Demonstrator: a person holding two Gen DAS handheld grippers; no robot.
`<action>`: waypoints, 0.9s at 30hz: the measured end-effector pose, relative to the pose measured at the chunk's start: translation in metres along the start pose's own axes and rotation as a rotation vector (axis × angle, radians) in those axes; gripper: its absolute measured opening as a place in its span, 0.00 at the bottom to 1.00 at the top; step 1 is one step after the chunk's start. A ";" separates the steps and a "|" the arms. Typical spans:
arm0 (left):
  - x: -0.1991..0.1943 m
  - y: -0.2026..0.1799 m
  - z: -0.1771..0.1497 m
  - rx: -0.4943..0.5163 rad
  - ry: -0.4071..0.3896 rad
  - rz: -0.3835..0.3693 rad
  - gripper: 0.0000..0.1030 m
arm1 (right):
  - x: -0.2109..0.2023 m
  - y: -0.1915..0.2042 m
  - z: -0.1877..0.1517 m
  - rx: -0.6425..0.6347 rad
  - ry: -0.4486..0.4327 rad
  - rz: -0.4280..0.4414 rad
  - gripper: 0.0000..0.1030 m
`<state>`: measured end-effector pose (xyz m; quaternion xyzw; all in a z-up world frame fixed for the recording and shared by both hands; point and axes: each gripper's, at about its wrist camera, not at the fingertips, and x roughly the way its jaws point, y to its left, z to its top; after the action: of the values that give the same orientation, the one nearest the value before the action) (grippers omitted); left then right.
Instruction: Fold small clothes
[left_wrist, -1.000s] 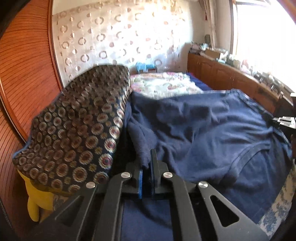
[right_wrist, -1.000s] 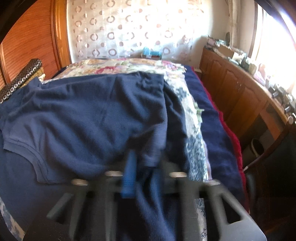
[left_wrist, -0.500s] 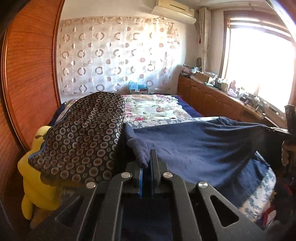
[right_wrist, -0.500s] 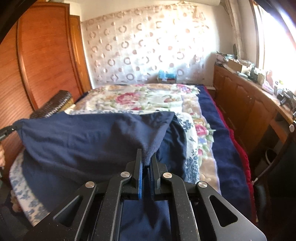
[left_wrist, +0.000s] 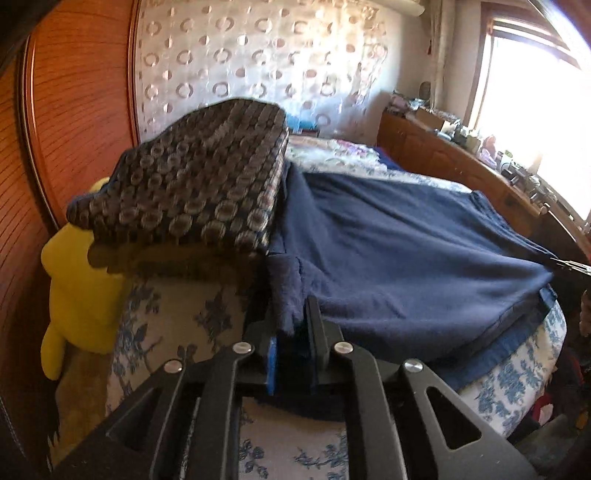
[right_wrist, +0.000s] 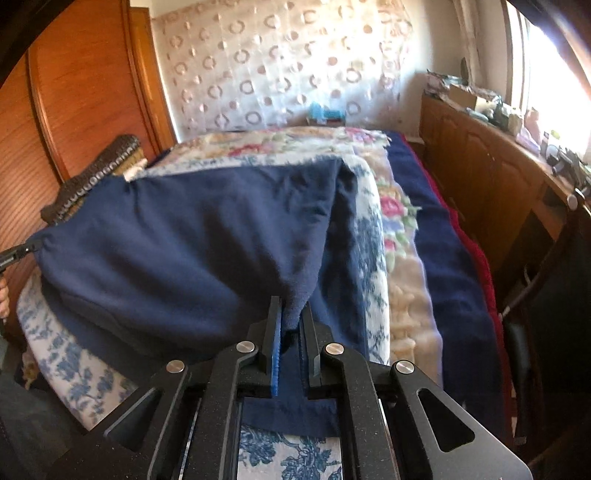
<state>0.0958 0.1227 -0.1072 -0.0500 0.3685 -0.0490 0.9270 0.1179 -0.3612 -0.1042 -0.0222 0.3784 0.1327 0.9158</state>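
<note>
The navy garment (left_wrist: 399, 254) lies spread over the bed (left_wrist: 177, 317), stretched between both claws. The left claw (left_wrist: 293, 328) has just been opening, a cloth corner between its jaws, seemingly loose now. The right claw (right_wrist: 291, 317) is clamped tight on the opposite corner. A patterned cushion (left_wrist: 199, 181) sits beside the garment.

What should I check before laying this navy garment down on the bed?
1. Right claw grip on navy garment: ok, shut on a corner.
2. Left claw grip: not ok; jaws have just been opening, corner still between them.
3. Garment stretched between claws: ok, few wrinkles.
4. Patterned cushion clear of garment: cannot tell; they meet in view.
5. Blue-floral bedspread under garment flat: ok where visible.
</note>
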 end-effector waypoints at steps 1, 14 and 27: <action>0.000 0.001 -0.004 -0.003 0.005 0.002 0.13 | 0.001 0.000 -0.002 -0.001 0.004 -0.003 0.05; 0.019 0.002 -0.024 0.002 0.085 0.008 0.23 | 0.001 0.034 -0.004 -0.038 -0.053 0.011 0.65; 0.028 -0.004 -0.023 0.049 0.078 0.054 0.39 | 0.036 0.095 -0.007 -0.095 -0.041 0.098 0.79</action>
<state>0.1000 0.1137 -0.1430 -0.0154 0.4043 -0.0347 0.9138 0.1130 -0.2629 -0.1283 -0.0443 0.3535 0.1957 0.9136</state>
